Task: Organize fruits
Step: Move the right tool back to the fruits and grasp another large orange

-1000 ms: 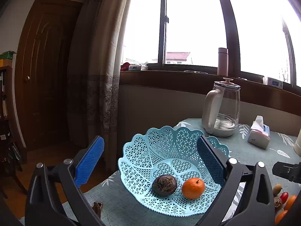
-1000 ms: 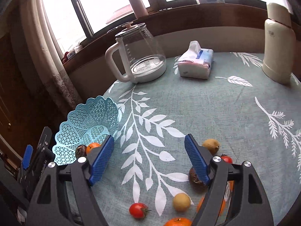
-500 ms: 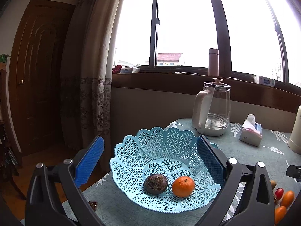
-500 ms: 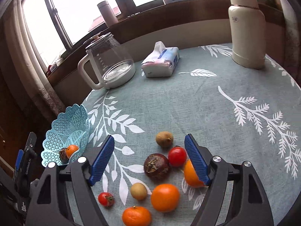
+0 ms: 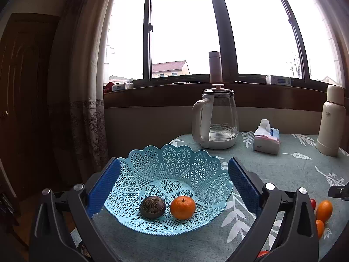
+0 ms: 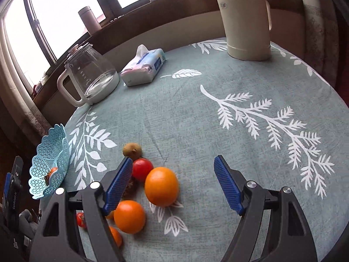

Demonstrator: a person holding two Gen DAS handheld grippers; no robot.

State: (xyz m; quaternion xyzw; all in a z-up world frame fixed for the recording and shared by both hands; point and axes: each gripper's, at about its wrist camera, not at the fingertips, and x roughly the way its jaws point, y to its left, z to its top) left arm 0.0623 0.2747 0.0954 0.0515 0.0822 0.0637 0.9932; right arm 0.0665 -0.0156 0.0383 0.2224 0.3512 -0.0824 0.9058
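A light blue lattice basket [image 5: 174,170] [image 6: 49,163] stands at the table's left edge; it holds a dark brown fruit [image 5: 152,207] and a tangerine [image 5: 182,207]. My left gripper [image 5: 174,187] is open, hovering just before the basket with nothing between its pads. My right gripper [image 6: 173,183] is open low over a cluster of loose fruit. A large orange [image 6: 161,186] lies between its fingers, nearer the left pad. Beside it are a red tomato [image 6: 142,169], a kiwi [image 6: 132,149], another orange [image 6: 129,216] and a small tomato [image 6: 81,219].
A glass kettle [image 6: 89,78] [image 5: 216,122], a tissue pack [image 6: 144,65] [image 5: 266,138] and a cream thermos [image 6: 247,19] [image 5: 330,120] stand along the far side of the round table [image 6: 196,109]. The windowsill carries a pink bottle [image 5: 215,67].
The right gripper has swung right and down toward the fruit cluster, so the large orange now sits between its fingers. The left gripper has drawn back slightly from the basket.
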